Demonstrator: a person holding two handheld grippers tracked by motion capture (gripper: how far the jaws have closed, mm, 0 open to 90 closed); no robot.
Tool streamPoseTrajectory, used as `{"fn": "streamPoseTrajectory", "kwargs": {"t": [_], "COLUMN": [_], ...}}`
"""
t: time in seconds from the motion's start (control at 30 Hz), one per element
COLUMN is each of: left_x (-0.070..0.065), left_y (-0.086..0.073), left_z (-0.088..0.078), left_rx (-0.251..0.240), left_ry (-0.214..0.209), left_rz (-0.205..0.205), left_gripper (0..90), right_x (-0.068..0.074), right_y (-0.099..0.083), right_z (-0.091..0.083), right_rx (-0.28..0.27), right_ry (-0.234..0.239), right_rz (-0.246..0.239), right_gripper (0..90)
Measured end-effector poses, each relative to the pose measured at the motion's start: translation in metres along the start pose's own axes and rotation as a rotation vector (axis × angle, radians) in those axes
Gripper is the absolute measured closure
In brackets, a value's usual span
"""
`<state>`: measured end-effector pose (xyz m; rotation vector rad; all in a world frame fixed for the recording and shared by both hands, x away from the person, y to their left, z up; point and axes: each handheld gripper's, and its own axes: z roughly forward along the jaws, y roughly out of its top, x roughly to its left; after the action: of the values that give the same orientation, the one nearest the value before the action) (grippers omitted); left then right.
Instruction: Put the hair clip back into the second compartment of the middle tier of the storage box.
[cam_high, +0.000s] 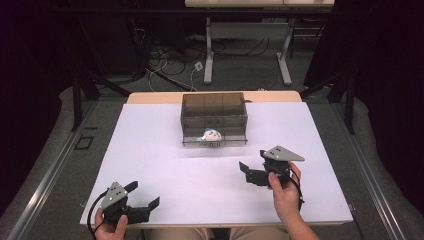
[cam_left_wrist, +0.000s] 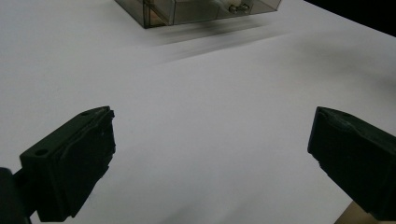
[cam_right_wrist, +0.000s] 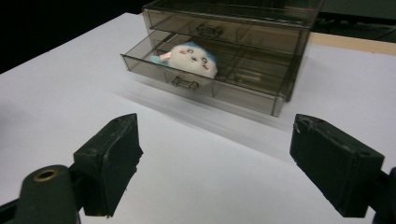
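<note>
Smoky clear plastic is what you are working with: the drawer box (cam_high: 214, 118) is standing at the far middle of the white tabletop (cam_high: 165, 165), its lower drawer (cam_right_wrist: 187, 79) pulled partway out with the small plush toy (cam_right_wrist: 192, 59) lying inside. You are holding the right gripper (cam_high: 253, 170) wide open and empty, well short of the drawer; the left gripper (cam_high: 145, 196) is idling near you, equally open. Judging by this, the toy is stowed and closing the drawer remains.
</note>
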<state>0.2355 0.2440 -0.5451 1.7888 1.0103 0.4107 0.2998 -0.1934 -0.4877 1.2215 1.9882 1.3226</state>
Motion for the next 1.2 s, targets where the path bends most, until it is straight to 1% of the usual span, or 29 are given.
{"fn": "streamPoseTrajectory", "kwargs": {"t": [0.03,0.1,0.13,0.2,0.23,0.27,0.47,0.5,0.53,0.57,0.67,0.7,0.73,0.77,0.83,0.93,0.97,1.03,1.1,1.13,1.17,1.2], "left_x": [0.000,0.000,0.001,0.001,0.001,0.000,0.000,0.000,0.000,0.001,0.001,0.001,0.001,0.001,0.001,0.001,0.001,0.001,0.001,0.001,0.002,0.001], "left_y": [0.000,0.000,0.000,0.000,0.000,0.000,0.000,0.000,0.000,0.000,0.000,0.000,0.000,0.000,0.000,0.000,0.000,0.000,0.000,0.000,0.000,0.000], "left_z": [0.000,-0.001,-0.001,-0.001,-0.001,-0.001,-0.001,-0.001,-0.001,-0.001,-0.002,-0.002,-0.002,-0.002,-0.002,-0.002,-0.002,-0.002,-0.002,-0.002,-0.002,-0.002], "left_rx": [0.000,0.000,-0.001,-0.002,-0.002,-0.004,-0.006,-0.008,-0.009,-0.008,-0.008,-0.007,-0.007,-0.007,-0.009,-0.011,-0.012,-0.013,-0.013,-0.013,-0.013,-0.013], "left_ry": [0.000,0.003,0.003,0.007,0.008,0.004,0.007,0.007,0.007,0.008,0.008,0.009,0.010,0.010,0.009,0.011,0.014,0.014,0.012,0.014,0.015,0.014], "left_rz": [0.000,0.005,0.004,0.007,0.007,-0.003,-0.004,-0.004,-0.004,-0.003,-0.004,0.001,0.001,0.001,-0.005,-0.008,-0.004,-0.004,-0.007,-0.004,-0.004,-0.006], "left_gripper": [0.9,0.9,0.9,0.9,0.9,0.9,0.9,0.9,0.9,0.9,0.9,0.9,0.9,0.9,1.0,0.9,0.9,0.9,0.9,0.9,0.9,0.9], "right_x": [-0.002,-0.006,-0.010,-0.012,-0.013,-0.015,-0.023,-0.024,-0.028,-0.028,-0.032,-0.034,-0.036,-0.038,-0.040,-0.045,-0.045,-0.049,-0.051,-0.052,-0.053,-0.055], "right_y": [-0.002,-0.008,-0.013,-0.015,-0.017,-0.020,-0.034,-0.036,-0.040,-0.040,-0.046,-0.049,-0.051,-0.053,-0.058,-0.063,-0.064,-0.067,-0.071,-0.072,-0.073,-0.074], "right_z": [-0.003,-0.007,-0.012,-0.014,-0.016,-0.019,-0.031,-0.032,-0.036,-0.036,-0.042,-0.043,-0.044,-0.046,-0.048,-0.053,-0.055,-0.058,-0.060,-0.061,-0.062,-0.064], "right_rx": [0.007,0.004,0.009,0.006,0.006,0.008,0.008,0.014,0.010,0.010,0.018,0.022,0.015,0.029,0.024,0.028,0.024,0.031,0.022,0.024,0.026,0.032], "right_ry": [-0.002,-0.015,-0.030,-0.034,-0.045,-0.054,-0.075,-0.077,-0.092,-0.092,-0.102,-0.103,-0.110,-0.114,-0.113,-0.128,-0.130,-0.134,-0.143,-0.147,-0.150,-0.150], "right_rz": [-0.002,-0.008,-0.011,-0.014,-0.017,-0.016,0.000,0.010,-0.002,-0.002,0.013,0.014,0.016,0.018,0.038,0.045,0.057,0.046,0.056,0.057,0.067,0.061], "right_gripper": [15.9,15.9,15.8,15.9,15.9,15.9,15.8,15.8,15.8,15.8,15.8,15.8,15.8,15.9,15.9,15.9,15.9,15.9,15.9,15.9,15.9,15.9]}}
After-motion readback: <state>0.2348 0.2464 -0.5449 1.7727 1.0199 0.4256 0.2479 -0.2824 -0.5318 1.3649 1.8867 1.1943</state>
